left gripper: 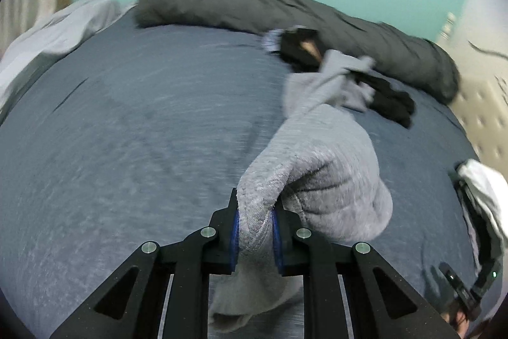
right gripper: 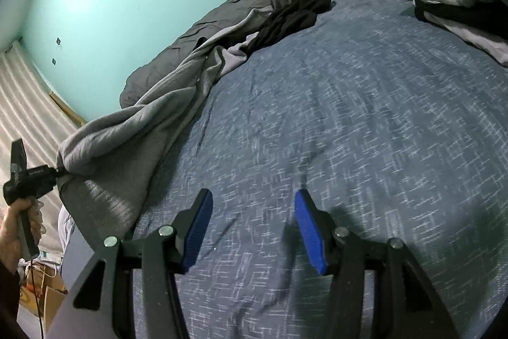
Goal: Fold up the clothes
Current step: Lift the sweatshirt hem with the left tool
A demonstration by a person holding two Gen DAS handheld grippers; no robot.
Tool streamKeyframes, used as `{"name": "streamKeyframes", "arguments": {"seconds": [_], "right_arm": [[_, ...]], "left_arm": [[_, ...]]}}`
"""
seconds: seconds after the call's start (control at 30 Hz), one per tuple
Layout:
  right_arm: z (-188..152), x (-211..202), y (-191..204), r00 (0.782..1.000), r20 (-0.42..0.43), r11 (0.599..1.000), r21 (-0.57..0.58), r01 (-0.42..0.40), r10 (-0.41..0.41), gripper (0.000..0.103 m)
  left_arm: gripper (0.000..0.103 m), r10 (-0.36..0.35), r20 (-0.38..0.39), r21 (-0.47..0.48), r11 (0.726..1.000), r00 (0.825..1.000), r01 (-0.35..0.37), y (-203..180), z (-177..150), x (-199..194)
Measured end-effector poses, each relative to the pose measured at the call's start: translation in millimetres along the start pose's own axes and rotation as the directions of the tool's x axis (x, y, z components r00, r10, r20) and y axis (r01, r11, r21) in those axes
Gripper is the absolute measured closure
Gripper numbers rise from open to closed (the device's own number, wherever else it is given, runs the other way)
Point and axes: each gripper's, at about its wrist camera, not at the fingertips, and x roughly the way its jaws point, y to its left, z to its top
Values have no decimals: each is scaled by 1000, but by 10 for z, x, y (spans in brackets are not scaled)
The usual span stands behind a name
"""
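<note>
Left wrist view: the left tool (left gripper: 254,231) pinches a fold of one grey fleecy garment (left gripper: 320,154), which trails across the blue bed (left gripper: 127,132) toward its far edge, beside one black garment (left gripper: 390,104)

Right wrist view: the right tool (right gripper: 254,227) hangs half-wide, gripping nothing, above the bed's near edge

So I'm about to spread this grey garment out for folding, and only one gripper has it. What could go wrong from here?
1. The left gripper pinches only an edge of the grey garment; its hanging weight could pull it free.
2. Its far end lies tangled with the black clothes, so they may be dragged along.
3. The right gripper is open and empty over the blue bedspread, so the cloth may stay bunched.
</note>
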Motion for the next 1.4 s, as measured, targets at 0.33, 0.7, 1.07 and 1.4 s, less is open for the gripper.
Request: {"name": "streamKeyframes", "arguments": {"seconds": [0.33, 0.7, 1.07, 1.4], "right_arm": [[-3, 191, 87, 999, -34, 1000, -20, -2, 2, 49], [-70, 308, 209, 997, -80, 997, -79, 16, -22, 49], [-101, 390, 417, 993, -103, 993, -103, 51, -62, 43], [482, 1167, 1185, 984, -174, 972, -236, 7, -49, 42]], "left_arm": [[87, 58, -13, -56, 997, 998, -58, 534, -106, 81], [88, 103, 4, -155, 983, 995, -101, 1153, -90, 249], [87, 20, 117, -210, 978, 993, 6, 1230, -481, 387], [85, -25, 159, -268, 961, 987, 67, 1367, -598, 521]]}}
